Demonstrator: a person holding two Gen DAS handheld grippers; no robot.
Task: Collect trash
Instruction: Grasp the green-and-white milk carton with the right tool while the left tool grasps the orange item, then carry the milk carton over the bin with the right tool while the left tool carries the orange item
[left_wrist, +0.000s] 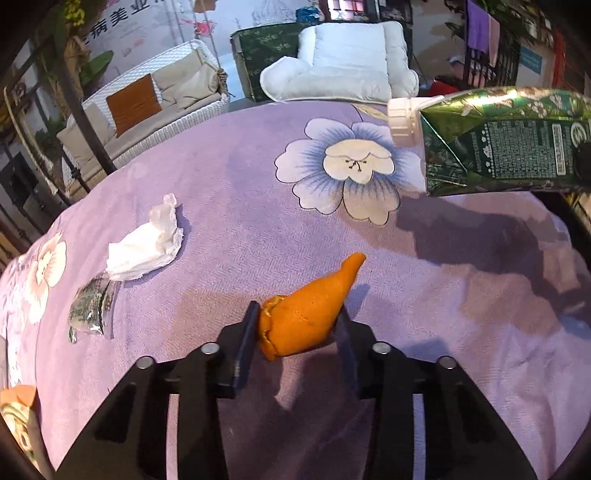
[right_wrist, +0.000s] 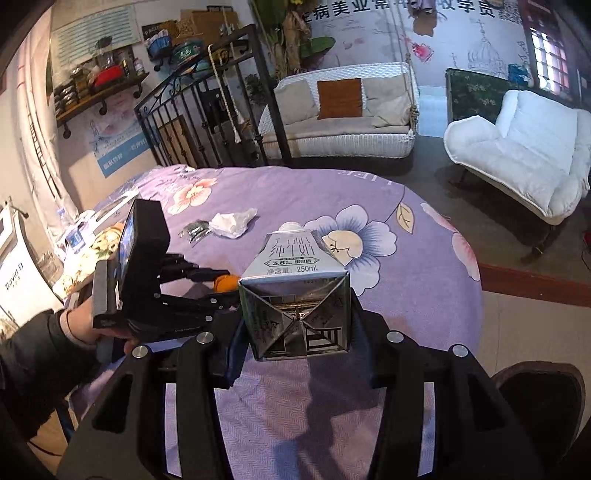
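Both hand-held grippers are loaded: peel on the left, carton on the right.

An orange peel (left_wrist: 306, 314) is pinched between the fingers of the left hand-held gripper (left_wrist: 298, 321) and is held just above the purple flowered table (left_wrist: 229, 177). A milk carton (right_wrist: 295, 295) is clamped base-first in the right hand-held gripper (right_wrist: 295, 325), its cap end pointed away over the table; in the left wrist view the same carton (left_wrist: 498, 140) is seen lying sideways in the air at upper right, white cap (left_wrist: 402, 122) to the left. A crumpled tissue (left_wrist: 147, 243) is left lying on the table to the left of the peel, and a small foil wrapper (left_wrist: 90, 306) is seen just beside it, touching its near edge. A white chair (right_wrist: 524, 155) and a wicker sofa (right_wrist: 340, 110) are seen beyond the table.
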